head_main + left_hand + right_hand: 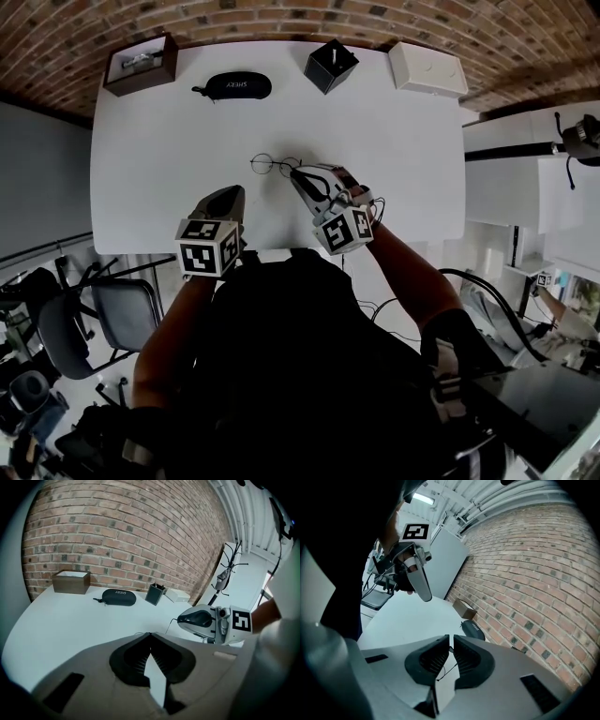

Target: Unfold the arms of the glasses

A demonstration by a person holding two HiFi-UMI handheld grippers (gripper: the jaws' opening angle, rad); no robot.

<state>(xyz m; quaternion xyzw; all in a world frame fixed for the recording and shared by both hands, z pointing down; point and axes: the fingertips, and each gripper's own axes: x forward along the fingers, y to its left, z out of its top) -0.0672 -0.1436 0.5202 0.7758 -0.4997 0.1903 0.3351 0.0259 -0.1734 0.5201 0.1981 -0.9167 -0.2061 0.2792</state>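
Thin wire-rimmed round glasses [265, 164] lie on the white table [169, 159], near its middle. My right gripper [296, 172] reaches their right end, and its jaws stand almost together. In the right gripper view a thin wire arm of the glasses [446, 671] runs through the narrow slit between the pads [433, 660], so my right gripper [451, 645] is shut on it. My left gripper [236, 192] hovers just short of the glasses on their near left, shut and empty. In its own view the left gripper [150, 635] shows closed pads with nothing between them.
Along the table's far edge stand a brown open box [141, 64], a black glasses case [239, 86], a black cube-shaped holder [330, 64] and a white box [427, 69]. A chair [112, 314] stands off the near left corner. A brick wall lies behind.
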